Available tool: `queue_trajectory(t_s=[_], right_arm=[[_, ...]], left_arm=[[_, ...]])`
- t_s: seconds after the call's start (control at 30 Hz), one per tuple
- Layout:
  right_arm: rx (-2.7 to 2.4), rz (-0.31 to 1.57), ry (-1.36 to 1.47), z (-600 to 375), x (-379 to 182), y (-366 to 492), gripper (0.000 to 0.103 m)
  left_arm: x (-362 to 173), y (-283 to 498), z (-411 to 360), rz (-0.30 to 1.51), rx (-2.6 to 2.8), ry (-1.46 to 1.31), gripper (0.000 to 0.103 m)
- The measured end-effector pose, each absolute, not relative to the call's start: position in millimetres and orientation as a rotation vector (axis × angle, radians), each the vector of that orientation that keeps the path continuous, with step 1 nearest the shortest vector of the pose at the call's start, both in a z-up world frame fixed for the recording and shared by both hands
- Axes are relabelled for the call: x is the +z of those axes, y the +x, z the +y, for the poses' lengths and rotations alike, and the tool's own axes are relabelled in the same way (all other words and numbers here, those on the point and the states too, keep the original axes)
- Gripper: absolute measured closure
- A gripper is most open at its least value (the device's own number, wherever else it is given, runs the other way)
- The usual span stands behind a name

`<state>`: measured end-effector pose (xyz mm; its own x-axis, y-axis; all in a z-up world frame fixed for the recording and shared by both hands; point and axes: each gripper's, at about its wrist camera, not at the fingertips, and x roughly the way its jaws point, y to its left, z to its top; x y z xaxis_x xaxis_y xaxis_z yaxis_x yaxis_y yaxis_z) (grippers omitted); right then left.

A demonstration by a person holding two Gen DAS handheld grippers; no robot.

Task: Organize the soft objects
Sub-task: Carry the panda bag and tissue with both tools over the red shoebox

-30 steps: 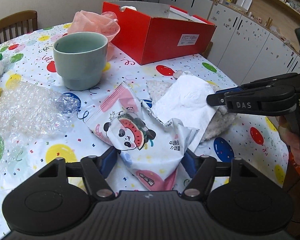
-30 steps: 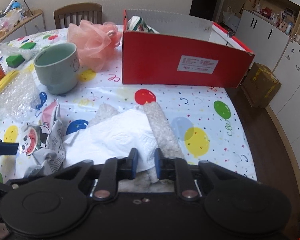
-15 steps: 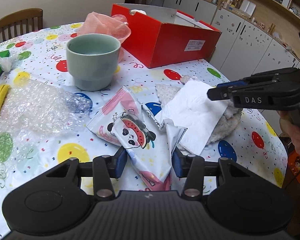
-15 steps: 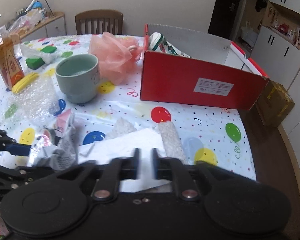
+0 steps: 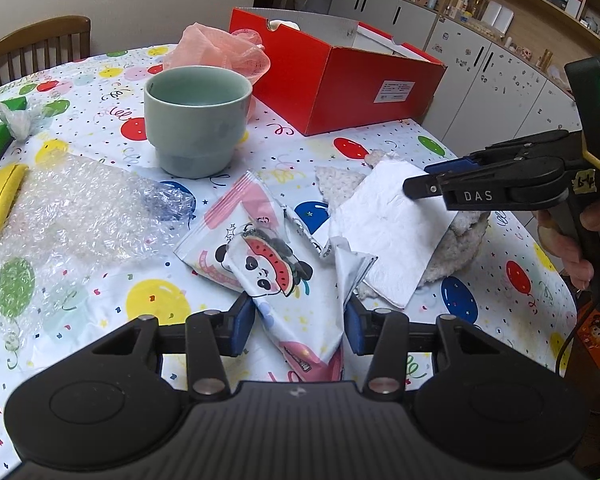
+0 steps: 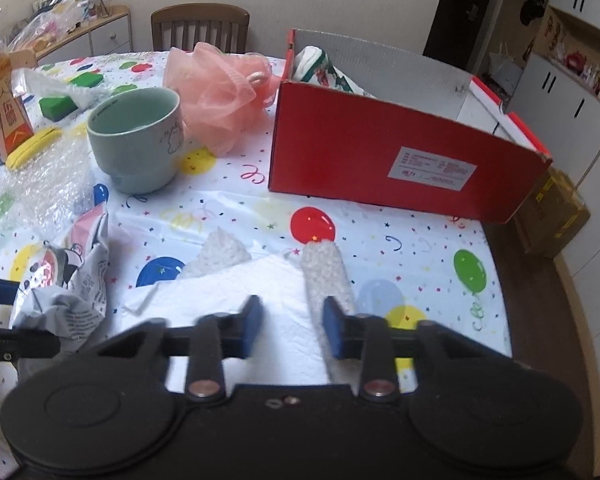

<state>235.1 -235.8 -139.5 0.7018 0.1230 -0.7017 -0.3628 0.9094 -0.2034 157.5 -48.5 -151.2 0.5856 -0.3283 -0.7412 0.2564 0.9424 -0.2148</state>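
Note:
A crumpled wipes packet with a panda and watermelon print (image 5: pixel 276 276) lies near the table's front, and my left gripper (image 5: pixel 298 328) is shut on its near end. Beside it, a white paper towel (image 5: pixel 388 232) lies over a fuzzy white cloth (image 5: pixel 456 248). My right gripper (image 6: pixel 292 326) hovers over the paper towel (image 6: pixel 228 308) with its jaws apart and closing; the pads do not press on it. From the left wrist view the right gripper (image 5: pixel 414 190) reaches in from the right, held by a hand. A pink mesh sponge (image 6: pixel 220 88) sits behind the cup.
An open red shoebox (image 6: pixel 380 160) stands at the back right with a printed cloth inside. A green cup (image 5: pixel 196 120) stands mid-table, with bubble wrap (image 5: pixel 72 208) and a yellow item (image 5: pixel 0 200) to its left. An orange carton (image 6: pixel 4 108) stands far left. The table edge runs close on the right.
My left gripper's jaws closed in on the wipes packet and crumpled it. My right gripper's jaws, nearly shut over the paper towel before, now stand wider apart.

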Motion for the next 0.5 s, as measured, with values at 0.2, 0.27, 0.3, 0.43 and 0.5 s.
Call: queue_trajectory(t_s=[0.2, 0.27, 0.3, 0.43, 0.5], right_arm=[[0.289, 0.713, -0.374, -232.6, -133.0, 228.3, 0.097], [0.304, 0.704, -0.376, -231.8, -130.2, 224.1, 0.1], [0.31, 0.7, -0.371, -231.6, -128.9, 222.0, 0.103], [0.326, 0.698, -0.342, -231.2, -123.7, 212.2, 0.103], [0.329, 0.696, -0.313, -232.3, -119.6, 208.0, 0.103]], left_arm=[[-150.9, 157.3, -48.4, 0.882, -0.34, -0.086, 0.058], [-150.8, 157.9, -48.3, 0.882, -0.34, -0.089, 0.058], [-150.7, 158.4, -48.2, 0.882, -0.34, -0.09, 0.059], [-149.3, 158.7, -47.6, 0.879, -0.336, -0.088, 0.061], [-146.8, 159.1, -47.0, 0.874, -0.335, -0.089, 0.062]])
